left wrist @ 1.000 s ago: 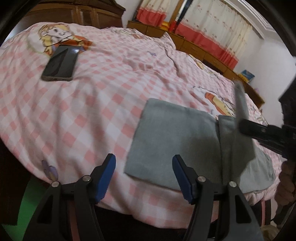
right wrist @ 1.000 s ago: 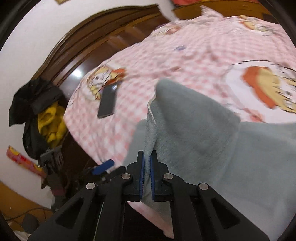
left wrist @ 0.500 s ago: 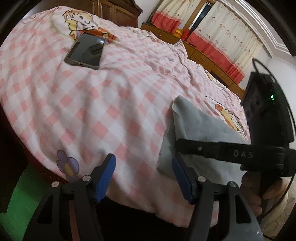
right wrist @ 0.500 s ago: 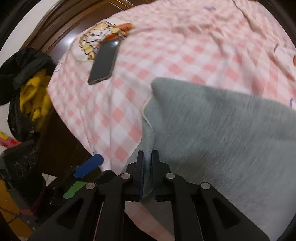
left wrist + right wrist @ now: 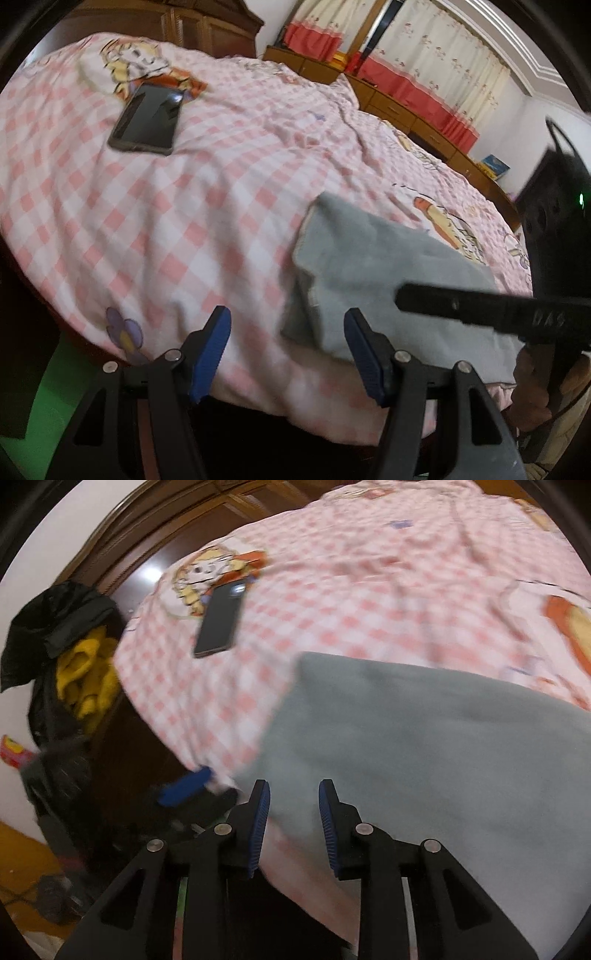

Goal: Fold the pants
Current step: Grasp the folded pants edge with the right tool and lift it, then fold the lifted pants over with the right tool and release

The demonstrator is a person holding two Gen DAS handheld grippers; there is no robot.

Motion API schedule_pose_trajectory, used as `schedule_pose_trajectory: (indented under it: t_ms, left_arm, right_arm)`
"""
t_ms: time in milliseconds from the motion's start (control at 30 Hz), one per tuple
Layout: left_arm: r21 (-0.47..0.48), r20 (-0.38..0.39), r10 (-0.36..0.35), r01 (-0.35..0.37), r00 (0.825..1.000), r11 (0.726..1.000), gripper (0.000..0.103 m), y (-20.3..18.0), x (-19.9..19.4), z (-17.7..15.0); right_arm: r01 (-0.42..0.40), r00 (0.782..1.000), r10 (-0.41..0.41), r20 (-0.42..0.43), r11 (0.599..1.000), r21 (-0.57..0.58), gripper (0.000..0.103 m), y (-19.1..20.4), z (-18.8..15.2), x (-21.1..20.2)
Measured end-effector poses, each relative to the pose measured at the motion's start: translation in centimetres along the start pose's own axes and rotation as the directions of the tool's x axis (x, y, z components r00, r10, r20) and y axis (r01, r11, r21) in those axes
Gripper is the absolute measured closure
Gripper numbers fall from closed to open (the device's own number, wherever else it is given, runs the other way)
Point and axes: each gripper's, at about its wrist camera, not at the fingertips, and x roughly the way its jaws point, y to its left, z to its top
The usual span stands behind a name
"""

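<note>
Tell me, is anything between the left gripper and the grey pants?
Nothing visible. The left gripper is open over bare checked bedspread, with the pants just to its right. The phone lies well off, farther up the bed.

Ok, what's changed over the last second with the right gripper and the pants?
The right gripper was shut on the edge of the grey pants, carrying that layer across the garment. It has now opened and let go, and the pants lie folded flat on the bed. The left gripper stayed open and empty at the bed's near edge. The phone has not shifted on the checked cover.
</note>
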Motion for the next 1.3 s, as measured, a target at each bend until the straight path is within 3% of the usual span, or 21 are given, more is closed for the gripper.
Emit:
schedule_pose_trajectory:
  t_ms: [300,467,700,800,867,1033,1167,1300]
  left_arm:
    - [0.1,0.006,-0.045,0.044,0.999,0.994,0.036,-4.0,-0.5,0.8]
    - [0.105,-0.034,-0.049,0.052,0.998,0.993,0.037,-5.9,1.3,1.1]
    - [0.146,-0.053,-0.055,0.062,0.997,0.987,0.04,-7.7,4.8,1.4]
    - [0.124,-0.125,0.032,-0.017,0.992,0.992,0.059,-6.8,7.9,1.4]
    - [0.094,-0.125,0.018,-0.006,0.992,0.996,0.06,-6.2,8.3,1.6]
    - [0.092,-0.139,0.016,-0.003,0.99,0.996,0.06,-5.9,8.4,1.7]
    - [0.085,-0.139,0.02,-0.008,0.99,0.996,0.06,-6.1,8.4,1.8]
    - [0.095,-0.134,0.024,-0.011,0.991,0.995,0.06,-6.3,8.4,1.7]
  right_arm:
    - [0.201,0.974,-0.212,0.083,0.972,0.12,0.075,-7.7,-3.4,-6.3]
    - [0.35,0.916,-0.381,0.127,0.912,0.216,0.075,-11.9,-5.3,-8.6]
    - [0.389,0.871,-0.453,0.192,0.873,0.294,0.075,-16.8,-2.3,-10.0]
    - [0.388,0.882,-0.447,0.147,0.868,0.31,0.074,-19.0,-0.4,-8.0]
    - [0.371,0.888,-0.435,0.146,0.868,0.33,0.074,-20.5,0.4,-6.9]
    - [0.387,0.877,-0.454,0.159,0.862,0.328,0.074,-21.4,2.4,-6.0]
    - [0.352,0.885,-0.428,0.182,0.873,0.337,0.074,-20.8,1.5,-8.3]
    - [0.365,0.866,-0.453,0.212,0.862,0.35,0.074,-20.5,-1.6,-12.3]
